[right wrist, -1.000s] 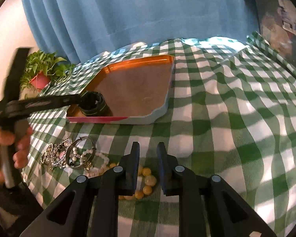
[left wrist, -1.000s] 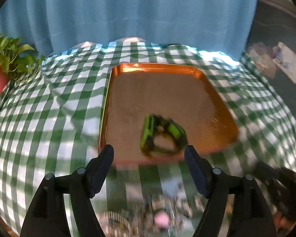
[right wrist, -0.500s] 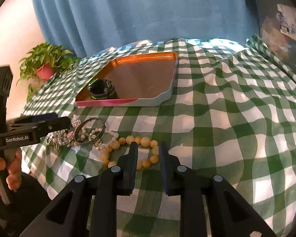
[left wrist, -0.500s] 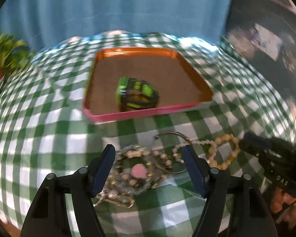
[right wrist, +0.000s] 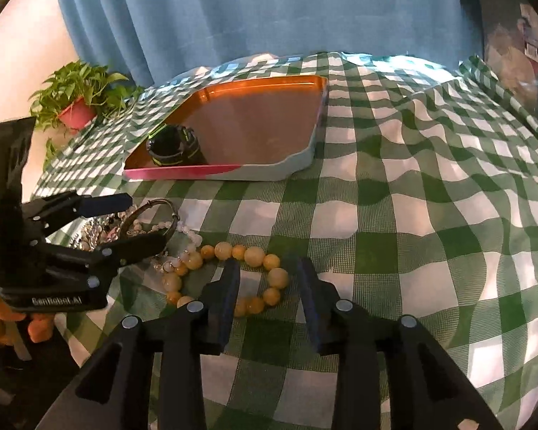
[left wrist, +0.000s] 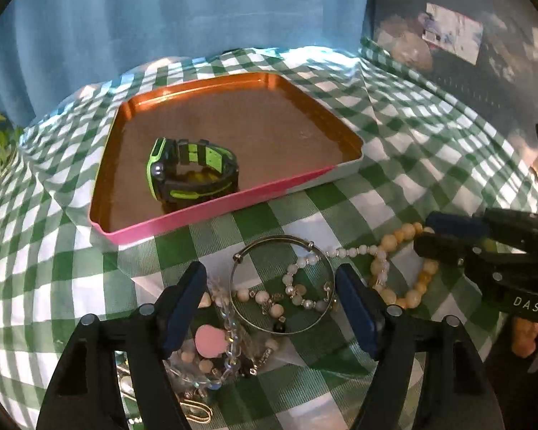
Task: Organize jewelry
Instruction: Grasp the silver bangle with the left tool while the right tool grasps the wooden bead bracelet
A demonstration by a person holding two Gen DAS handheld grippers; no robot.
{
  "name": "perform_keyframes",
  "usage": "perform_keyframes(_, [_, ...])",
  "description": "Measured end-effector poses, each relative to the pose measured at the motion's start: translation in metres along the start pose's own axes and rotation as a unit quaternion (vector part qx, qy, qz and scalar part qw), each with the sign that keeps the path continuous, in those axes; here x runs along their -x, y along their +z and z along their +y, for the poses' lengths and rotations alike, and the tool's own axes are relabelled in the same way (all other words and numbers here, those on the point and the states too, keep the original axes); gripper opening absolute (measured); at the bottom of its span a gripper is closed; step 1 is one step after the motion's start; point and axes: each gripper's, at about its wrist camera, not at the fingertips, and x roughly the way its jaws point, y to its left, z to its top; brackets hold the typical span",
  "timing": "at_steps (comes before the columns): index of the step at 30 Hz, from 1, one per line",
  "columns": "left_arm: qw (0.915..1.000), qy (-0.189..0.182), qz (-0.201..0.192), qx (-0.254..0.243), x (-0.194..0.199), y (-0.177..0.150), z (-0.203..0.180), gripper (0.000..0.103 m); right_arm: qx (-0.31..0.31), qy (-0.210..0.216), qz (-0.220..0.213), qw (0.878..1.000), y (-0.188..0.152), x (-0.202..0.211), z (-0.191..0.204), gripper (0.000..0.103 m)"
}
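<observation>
An orange tray (left wrist: 211, 211) with a pink front wall holds a black and green watch (left wrist: 192, 173). In front of it, on the checked cloth, lies a tangle of jewelry: a silver bangle (left wrist: 281, 286), pearl strands and a pink charm (left wrist: 209, 338). My left gripper (left wrist: 270, 276) stands open above the bangle, which shows between its fingers. A yellow bead bracelet (right wrist: 229, 251) lies to the right. My right gripper (right wrist: 269, 268) hangs over its near side, jaws opening, pads not pressing the beads. The watch (right wrist: 172, 145) and left gripper (right wrist: 140, 218) also show in the right wrist view.
A green and white checked cloth (right wrist: 412, 215) covers the table, wrinkled at the right. A potted plant (right wrist: 77, 102) stands at the far left. A blue curtain (right wrist: 269, 10) hangs behind. A gold paper clip (left wrist: 197, 412) lies near the front edge.
My left gripper drew back from the tray and sank over the jewelry pile; the watch stays in the tray. The right gripper's jaws have widened above the yellow beads.
</observation>
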Motion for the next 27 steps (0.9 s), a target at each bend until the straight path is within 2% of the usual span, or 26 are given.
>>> perform_keyframes(3, [0.9998,0.008,-0.006,-0.016,-0.001,-0.002,-0.003,0.073,0.005,-0.003,0.0,1.0,-0.001,0.0,0.002,0.031])
perform_keyframes(6, [0.9998,-0.013,-0.017,0.003,0.002,-0.003,0.001,0.067,0.029,-0.02,0.002,0.999,-0.001,-0.002,0.008,0.031])
perform_keyframes(7, [0.9995,-0.021,-0.02,0.012,0.005,-0.003,0.004,0.066,0.04,-0.028,0.003,0.999,-0.001,-0.002,0.01,0.024])
perform_keyframes(8, [0.9988,-0.033,-0.028,0.021,0.009,-0.003,0.007,0.036,0.05,-0.039,0.005,0.998,-0.002,-0.003,0.012,0.017])
perform_keyframes(9, [0.9974,-0.06,-0.015,0.036,0.009,-0.001,0.01,0.005,0.057,-0.05,0.006,0.997,-0.002,-0.003,0.014,0.012])
perform_keyframes(11, [0.9979,-0.04,-0.007,0.051,0.009,-0.001,0.013,0.003,0.059,-0.046,0.007,0.997,-0.002,-0.003,0.014,0.012])
perform_keyframes(13, [0.9989,-0.026,-0.004,0.04,0.008,-0.003,0.011,0.003,0.047,-0.033,0.007,0.998,-0.002,-0.001,0.01,0.012])
perform_keyframes(16, [0.9994,-0.013,0.016,0.028,0.005,-0.004,0.006,0.01,0.04,-0.029,0.007,0.999,-0.002,-0.001,0.009,0.012])
perform_keyframes(17, [0.9995,-0.012,0.017,0.025,0.008,-0.005,0.004,0.011,0.038,-0.028,0.007,0.999,-0.002,-0.001,0.009,0.012])
perform_keyframes(19, [0.9999,-0.014,0.003,0.003,0.019,-0.005,0.001,0.02,0.034,-0.028,0.007,0.999,-0.003,0.0,0.008,0.012])
perform_keyframes(20, [0.9999,-0.004,-0.006,-0.011,0.024,-0.004,0.001,0.04,0.033,-0.027,0.007,0.999,-0.004,0.0,0.008,0.012])
perform_keyframes(21, [0.9995,0.017,-0.019,-0.02,0.029,-0.004,0.003,0.073,0.032,-0.027,0.006,0.999,-0.005,0.001,0.008,0.012])
perform_keyframes(23, [0.9972,0.057,-0.048,-0.013,0.035,-0.003,0.011,0.103,0.026,-0.024,0.007,0.999,-0.006,0.002,0.007,0.012])
perform_keyframes(24, [0.9966,0.056,-0.06,-0.003,0.037,-0.002,0.017,0.103,0.025,-0.023,0.007,0.999,-0.006,0.002,0.007,0.012])
perform_keyframes(27, [0.9988,0.034,-0.035,0.005,0.028,-0.001,0.028,0.103,0.024,-0.021,0.007,0.999,-0.005,0.001,0.007,0.012])
